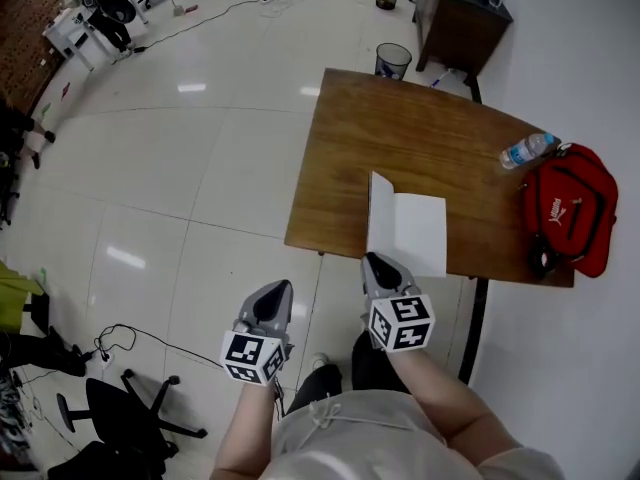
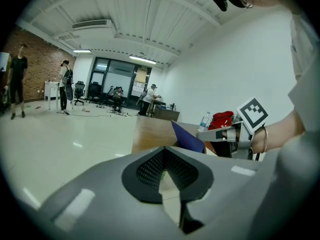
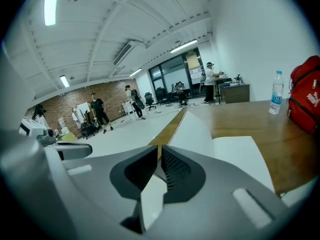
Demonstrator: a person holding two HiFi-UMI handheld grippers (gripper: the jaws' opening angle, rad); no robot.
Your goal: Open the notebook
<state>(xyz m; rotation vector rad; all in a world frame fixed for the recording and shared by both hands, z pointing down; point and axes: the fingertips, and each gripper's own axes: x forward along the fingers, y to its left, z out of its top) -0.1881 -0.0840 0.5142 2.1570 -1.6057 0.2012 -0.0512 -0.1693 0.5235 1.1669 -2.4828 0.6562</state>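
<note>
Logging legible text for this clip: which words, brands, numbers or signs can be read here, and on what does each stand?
"PUMA": white print on the red bag.
water bottle label: too small to read.
notebook open page: blank, no writing visible.
Nothing else in the room is readable.

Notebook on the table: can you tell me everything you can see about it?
The notebook lies open near the front edge of the wooden table. Its cover stands almost upright on the left, blue outside and white inside, beside a blank white page lying flat. The right gripper has its jaws pinched on the cover's near edge.
</note>
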